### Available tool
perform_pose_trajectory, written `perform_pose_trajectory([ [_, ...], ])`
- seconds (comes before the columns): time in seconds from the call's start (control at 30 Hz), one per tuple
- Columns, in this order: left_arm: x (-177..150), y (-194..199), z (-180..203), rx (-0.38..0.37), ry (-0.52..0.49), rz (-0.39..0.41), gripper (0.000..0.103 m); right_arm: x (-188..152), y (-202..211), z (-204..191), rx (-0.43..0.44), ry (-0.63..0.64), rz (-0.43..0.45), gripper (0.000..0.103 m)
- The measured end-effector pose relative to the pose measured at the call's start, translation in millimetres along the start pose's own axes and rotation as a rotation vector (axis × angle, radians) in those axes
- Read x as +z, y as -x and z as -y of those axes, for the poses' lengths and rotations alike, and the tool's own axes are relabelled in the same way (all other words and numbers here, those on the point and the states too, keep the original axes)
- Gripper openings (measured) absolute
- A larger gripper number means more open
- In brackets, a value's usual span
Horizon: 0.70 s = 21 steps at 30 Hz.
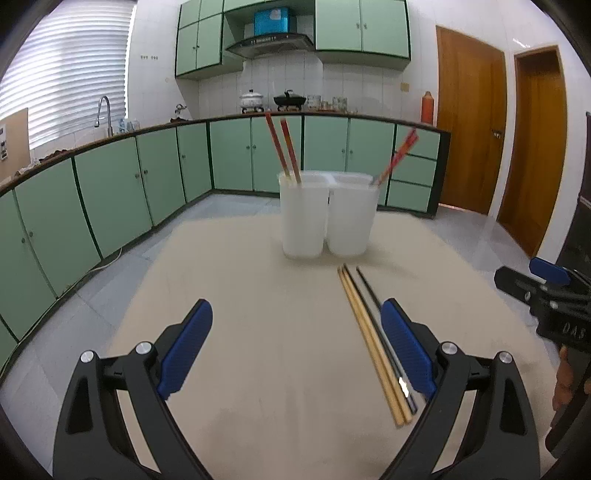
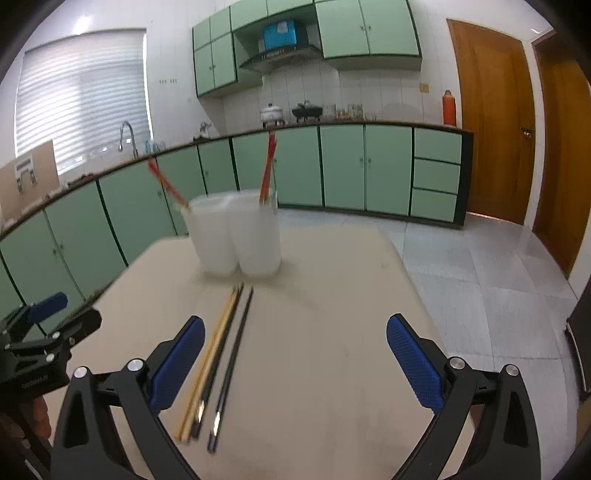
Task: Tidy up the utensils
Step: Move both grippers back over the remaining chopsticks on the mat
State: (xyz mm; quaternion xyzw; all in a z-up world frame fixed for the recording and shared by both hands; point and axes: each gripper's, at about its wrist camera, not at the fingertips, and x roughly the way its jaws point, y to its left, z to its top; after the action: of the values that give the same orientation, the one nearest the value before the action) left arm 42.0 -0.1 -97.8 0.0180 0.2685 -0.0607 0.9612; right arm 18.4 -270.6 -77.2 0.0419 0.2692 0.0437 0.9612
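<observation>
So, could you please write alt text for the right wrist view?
The open right tool hovers over a beige table where wooden chopsticks and black chopsticks lie; behind stand two white containers holding red chopsticks.

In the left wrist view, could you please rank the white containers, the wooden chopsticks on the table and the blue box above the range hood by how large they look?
1. White containers
2. Wooden chopsticks, long but thin
3. Blue box, though it is far from the camera, so its true size is unsure.
</observation>
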Motion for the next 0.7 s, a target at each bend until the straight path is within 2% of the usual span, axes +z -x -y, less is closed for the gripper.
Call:
perform_pose_trajectory([
  [0.17, -20, -1, 4, -0.004, -0.012, -0.038, 0.09, -33, 3, -12, 0.006, 0.01, -0.039, 0.091],
  [0.43, -44, -8, -1, 0.01, -0.017, -0.094, 0.09, -62, -2, -40, 0.04, 0.045, -0.097, 0.067],
  [0.7, -54, -12, -4, 0.012, 0.003, -0.127, 0.09, -82, -12, -57, 0.045, 0.062, -0.148, 0.048],
])
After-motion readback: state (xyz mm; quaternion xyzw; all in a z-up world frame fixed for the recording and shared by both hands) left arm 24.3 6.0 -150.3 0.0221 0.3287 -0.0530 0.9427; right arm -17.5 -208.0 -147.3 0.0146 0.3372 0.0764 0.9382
